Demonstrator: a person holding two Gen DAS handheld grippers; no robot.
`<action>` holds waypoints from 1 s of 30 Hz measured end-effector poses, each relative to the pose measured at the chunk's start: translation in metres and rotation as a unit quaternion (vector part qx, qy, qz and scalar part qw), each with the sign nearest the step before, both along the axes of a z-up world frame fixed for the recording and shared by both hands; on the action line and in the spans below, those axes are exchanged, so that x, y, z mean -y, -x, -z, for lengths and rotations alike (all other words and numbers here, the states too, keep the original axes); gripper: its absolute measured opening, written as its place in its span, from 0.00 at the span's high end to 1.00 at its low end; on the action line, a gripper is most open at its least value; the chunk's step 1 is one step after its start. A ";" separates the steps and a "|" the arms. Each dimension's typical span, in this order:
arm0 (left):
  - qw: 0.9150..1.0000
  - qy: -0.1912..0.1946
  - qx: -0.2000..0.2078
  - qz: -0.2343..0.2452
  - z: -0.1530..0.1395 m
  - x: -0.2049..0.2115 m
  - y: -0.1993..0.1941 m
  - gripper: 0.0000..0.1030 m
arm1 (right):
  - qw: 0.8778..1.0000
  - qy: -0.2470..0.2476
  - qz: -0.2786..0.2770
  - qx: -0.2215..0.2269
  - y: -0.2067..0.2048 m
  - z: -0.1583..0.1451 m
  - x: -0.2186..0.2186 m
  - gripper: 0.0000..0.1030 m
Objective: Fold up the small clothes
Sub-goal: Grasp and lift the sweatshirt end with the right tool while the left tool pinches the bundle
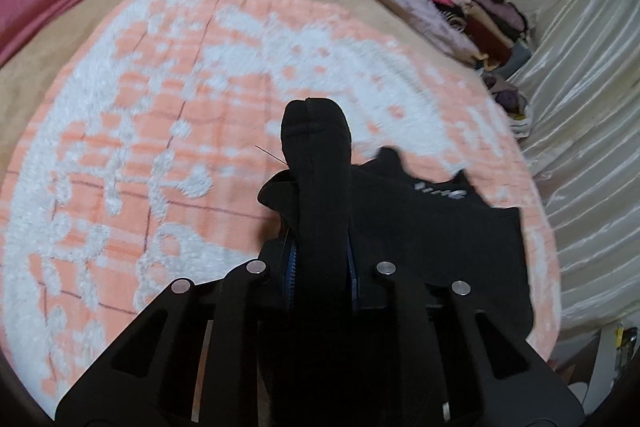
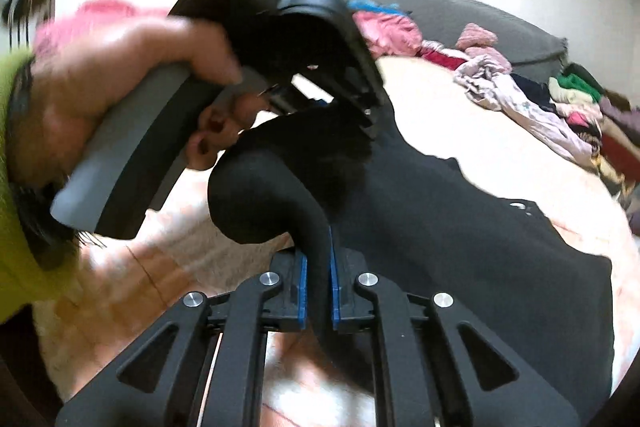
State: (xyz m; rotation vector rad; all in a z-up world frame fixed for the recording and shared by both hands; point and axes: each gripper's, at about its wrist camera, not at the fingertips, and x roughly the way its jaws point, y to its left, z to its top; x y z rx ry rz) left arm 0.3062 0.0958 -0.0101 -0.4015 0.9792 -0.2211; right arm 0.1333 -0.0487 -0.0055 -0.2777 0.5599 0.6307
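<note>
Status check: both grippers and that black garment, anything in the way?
Left hand-held gripper shut on black garment. Right hand-held gripper shut on it too. Garment partly lifted off orange-white blanket. Clothes pile well clear.

A small black garment (image 1: 432,227) lies partly spread on the peach-and-white patterned blanket (image 1: 160,147), filling the lower right of the left wrist view, its far edge jagged and a small pale mark showing near that edge (too blurred to read). One seamed strip of it stands up at lower centre. In the right wrist view the same cloth (image 2: 460,227) drapes from centre to lower right, a rounded fold bulging left of centre.
</note>
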 end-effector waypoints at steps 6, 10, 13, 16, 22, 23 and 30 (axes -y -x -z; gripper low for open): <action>0.999 0.002 0.034 0.010 -0.046 0.035 0.006 0.89 | 0.996 -0.079 0.041 0.010 0.008 -0.032 0.053 0.93; 0.999 -0.002 0.048 0.020 -0.066 0.066 0.009 0.89 | 0.990 -0.119 0.070 0.009 0.013 -0.043 0.091 0.93; 0.999 0.002 0.049 0.022 -0.071 0.085 0.009 0.89 | 0.986 -0.142 0.092 0.005 0.019 -0.046 0.119 0.94; 0.998 0.005 0.054 0.025 -0.073 0.105 0.010 0.89 | 0.980 -0.160 0.115 0.000 0.022 -0.043 0.143 0.94; 0.997 -0.010 0.069 0.034 -0.069 0.149 0.010 0.88 | 0.971 -0.181 0.153 -0.010 0.028 -0.032 0.176 0.94; 0.997 -0.013 0.072 0.034 -0.067 0.157 0.009 0.88 | 0.970 -0.184 0.159 -0.012 0.028 -0.029 0.181 0.94; 0.997 -0.009 0.072 0.040 -0.051 0.188 0.006 0.88 | 0.962 -0.195 0.192 -0.019 0.025 -0.013 0.204 0.94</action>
